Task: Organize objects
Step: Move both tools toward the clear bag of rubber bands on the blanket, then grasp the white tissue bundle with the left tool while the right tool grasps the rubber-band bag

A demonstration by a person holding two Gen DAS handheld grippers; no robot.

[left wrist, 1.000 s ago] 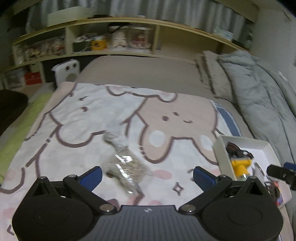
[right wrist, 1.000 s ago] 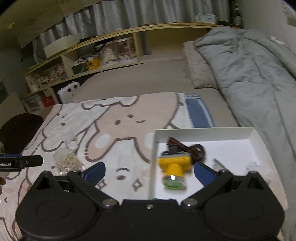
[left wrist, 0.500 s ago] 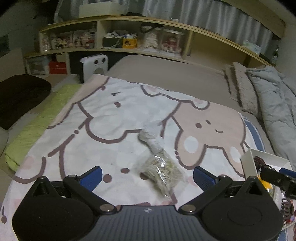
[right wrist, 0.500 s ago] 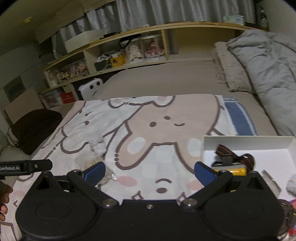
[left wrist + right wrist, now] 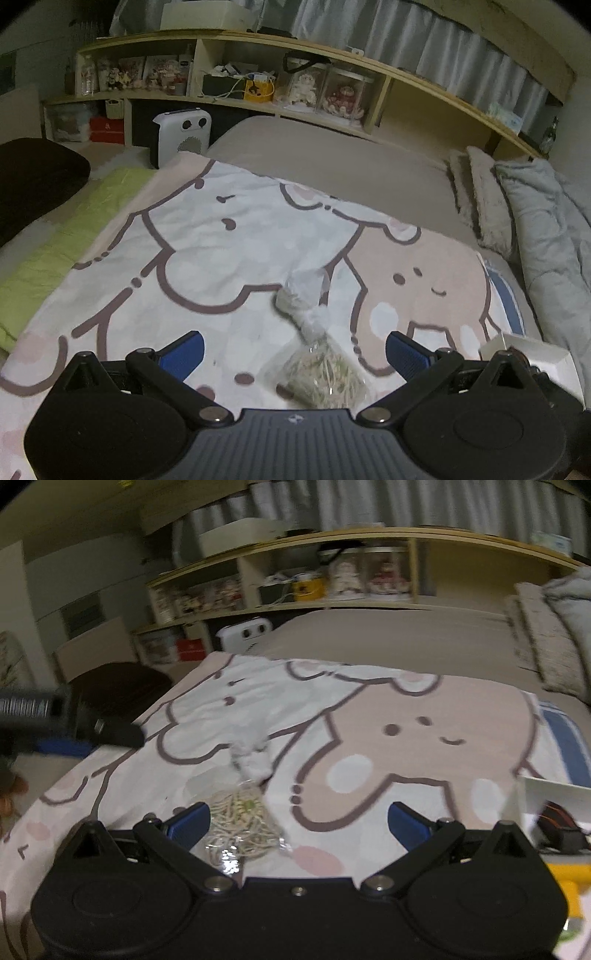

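Green blanket (image 5: 55,254): far left edge of the bed in the left wrist view, bunched along the side of the cartoon sheet.
Heater (image 5: 183,134): small white one on the floor at the head of the bed, below the shelf (image 5: 280,107) full of figurines and boxes.
Cartoon sheet (image 5: 229,258): spread flat over the bed, big white and pinkish-tan animal drawings on it.
Left claw (image 5: 294,350): wide open, blue fingertips (image 5: 184,349) far apart, nothing held. It hangs low over the sheet with the bag sitting in the gap between its fingers.
Plastic bag (image 5: 321,373): clear, knotted, stuffed with pale stringy bits, twisted white neck pointing toward the headboard. It's lying on the sheet about mid-bed, not gripped by either claw.
Right claw (image 5: 298,821): also fully open and empty. In the right wrist view the same plastic bag (image 5: 240,823) sits right by its left fingertip (image 5: 190,818); can't tell if they actually touch.
White box (image 5: 554,794): on the right side of the bed, only partly in frame. Something dark with an orange stripe (image 5: 557,825) and a yellow thing (image 5: 567,882) are in it, too cropped to say more.
Grey duvet (image 5: 546,236): heaped along the far right, with a fuzzy pillow (image 5: 487,206) next to it.
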